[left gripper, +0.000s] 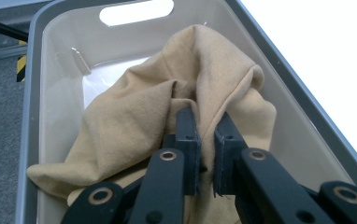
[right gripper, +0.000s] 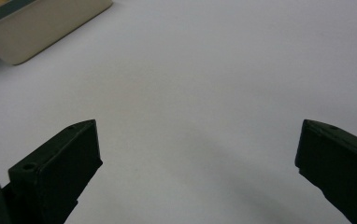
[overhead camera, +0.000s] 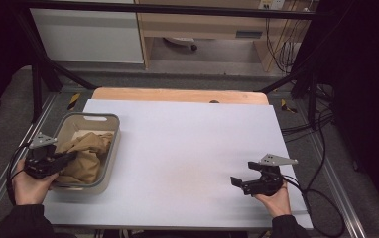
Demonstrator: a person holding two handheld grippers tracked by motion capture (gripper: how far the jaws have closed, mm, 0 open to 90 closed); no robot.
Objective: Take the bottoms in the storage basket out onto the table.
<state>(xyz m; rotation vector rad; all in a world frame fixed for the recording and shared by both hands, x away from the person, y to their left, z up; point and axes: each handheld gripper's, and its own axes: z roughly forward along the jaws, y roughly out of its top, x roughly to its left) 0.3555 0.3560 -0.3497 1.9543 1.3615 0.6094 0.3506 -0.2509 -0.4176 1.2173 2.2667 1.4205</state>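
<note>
One tan cloth (left gripper: 134, 116) lies bunched in the one grey bin (overhead camera: 109, 163) at the near left of the bench (overhead camera: 187, 148). The left tool (left gripper: 207, 140) pinches a fold, so the step is grasping; next, probably lift clear. The right tool (right gripper: 197, 158), spread, waits near right.
</note>
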